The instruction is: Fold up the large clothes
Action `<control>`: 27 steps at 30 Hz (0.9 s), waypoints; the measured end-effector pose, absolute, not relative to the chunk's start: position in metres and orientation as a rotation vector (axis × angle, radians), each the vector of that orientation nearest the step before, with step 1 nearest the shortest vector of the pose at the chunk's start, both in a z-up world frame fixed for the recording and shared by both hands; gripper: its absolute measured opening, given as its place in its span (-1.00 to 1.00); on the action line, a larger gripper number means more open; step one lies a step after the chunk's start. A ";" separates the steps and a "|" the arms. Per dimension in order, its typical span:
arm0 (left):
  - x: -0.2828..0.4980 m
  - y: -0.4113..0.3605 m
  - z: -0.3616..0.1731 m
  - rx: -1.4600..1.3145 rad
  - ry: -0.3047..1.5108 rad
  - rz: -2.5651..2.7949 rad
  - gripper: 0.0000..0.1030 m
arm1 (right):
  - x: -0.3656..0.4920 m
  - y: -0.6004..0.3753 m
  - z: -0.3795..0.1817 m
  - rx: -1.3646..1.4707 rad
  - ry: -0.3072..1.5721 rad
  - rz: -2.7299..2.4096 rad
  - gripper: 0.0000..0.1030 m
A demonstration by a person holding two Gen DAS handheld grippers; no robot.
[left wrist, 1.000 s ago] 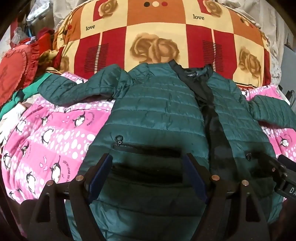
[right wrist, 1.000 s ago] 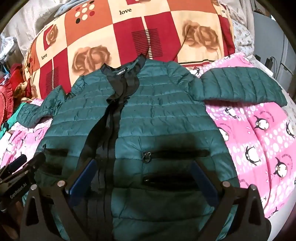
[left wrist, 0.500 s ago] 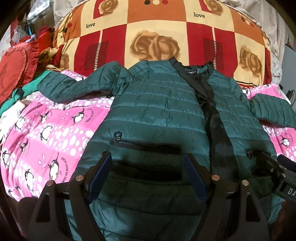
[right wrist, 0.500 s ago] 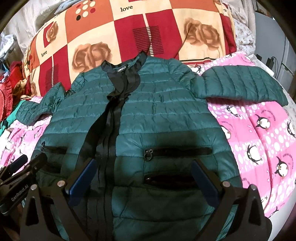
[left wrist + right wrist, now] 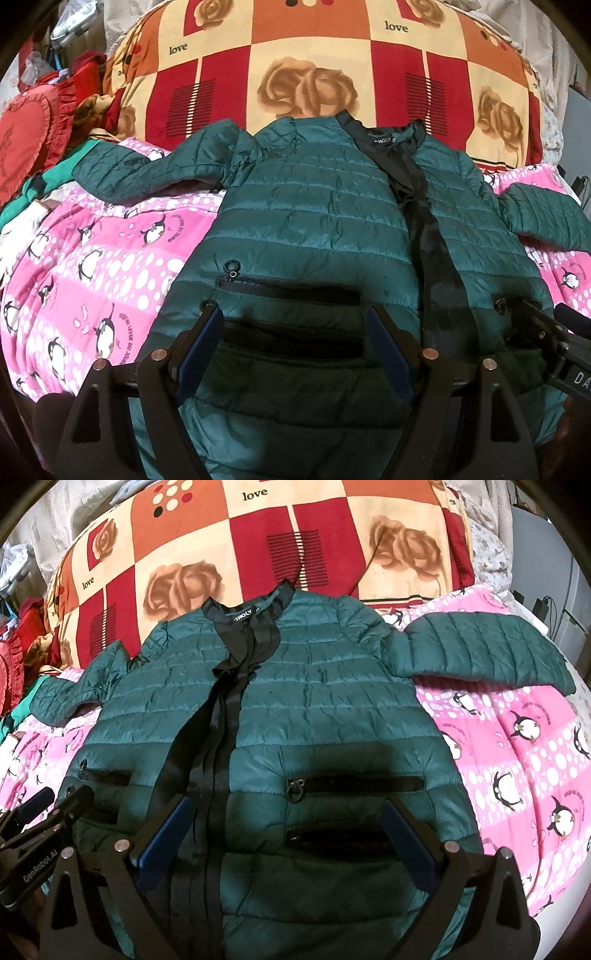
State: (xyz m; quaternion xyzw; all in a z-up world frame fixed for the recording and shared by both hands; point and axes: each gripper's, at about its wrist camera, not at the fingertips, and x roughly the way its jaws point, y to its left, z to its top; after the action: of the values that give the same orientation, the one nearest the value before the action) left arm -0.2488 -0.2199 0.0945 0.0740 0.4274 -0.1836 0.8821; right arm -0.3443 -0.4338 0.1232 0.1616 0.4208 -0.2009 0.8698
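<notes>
Lying flat ahead: green jacket (image 5: 314, 229) | left gripper (image 5: 295, 339), right gripper (image 5: 284, 830) jaws spread wide above hem, grasping nothing

"love" is printed on the checked blanket (image 5: 258, 535); "GenRobot.AI" marks the left gripper (image 5: 40, 866).

Setting: home bedroom. Evidence: bed spread with a pink penguin-print quilt (image 5: 524, 760); a large rolled blanket (image 5: 317, 66) in red, orange and cream checks with roses and the word "love" at the head; a red frilled heart cushion (image 5: 26, 147) among heaped clothes (image 5: 40, 184) at one side.
</notes>
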 end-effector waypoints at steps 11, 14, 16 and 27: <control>-0.246 -0.224 0.090 0.163 0.900 -0.384 -0.01 | -0.337 -0.436 0.119 0.332 0.840 -0.416 0.99; -0.245 -0.226 0.088 0.160 0.908 -0.387 -0.01 | -0.336 -0.435 0.117 0.328 0.857 -0.416 0.99; -0.244 -0.227 0.086 0.162 0.915 -0.392 -0.01 | -0.336 -0.434 0.116 0.333 0.849 -0.410 0.99; -0.241 -0.230 0.083 0.179 0.909 -0.382 -0.01 | -0.329 -0.437 0.114 0.359 0.858 -0.397 0.99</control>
State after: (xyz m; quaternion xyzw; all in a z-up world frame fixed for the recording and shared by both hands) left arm -0.2410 -0.2303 0.0826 0.0857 0.4356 -0.1832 0.8771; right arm -0.3293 -0.4373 0.1141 0.1717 0.4109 -0.1903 0.8749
